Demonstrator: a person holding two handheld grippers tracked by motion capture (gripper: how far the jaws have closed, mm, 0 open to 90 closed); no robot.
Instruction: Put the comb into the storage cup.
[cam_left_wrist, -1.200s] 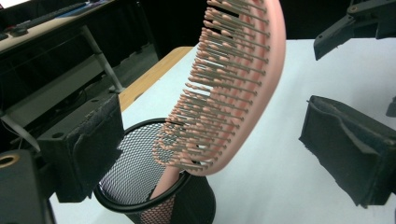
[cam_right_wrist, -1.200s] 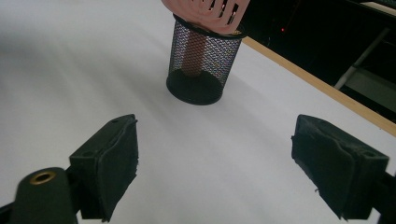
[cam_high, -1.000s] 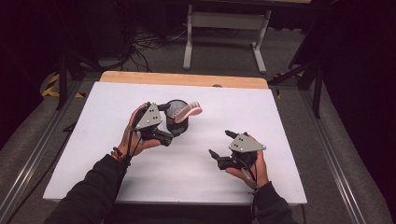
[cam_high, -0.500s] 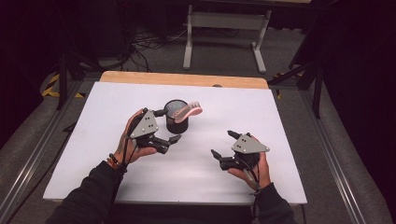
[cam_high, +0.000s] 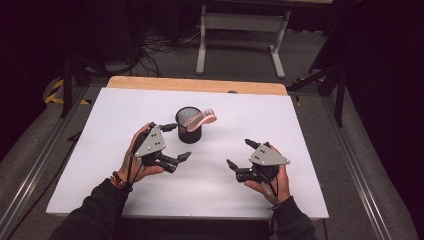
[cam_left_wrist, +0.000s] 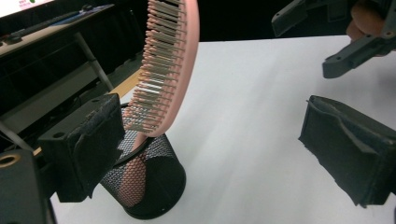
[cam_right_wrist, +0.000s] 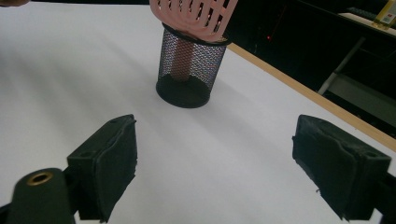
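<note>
Tongs x2, left tongs (cam_high: 176, 141) & right tongs (cam_high: 239, 154), both spread; 1 cup (cam_high: 189, 125), 1 brush (cam_high: 202, 120)

Both forearms come in from below in dark sleeves. The left claw (cam_high: 174, 141) is held wide apart, empty, its hand tilted inward. The right claw (cam_high: 241, 153) also gapes open and empty, held low, well apart from the left.

Black grippers (cam_high: 172, 142), grey plates, dark sleeves
</note>
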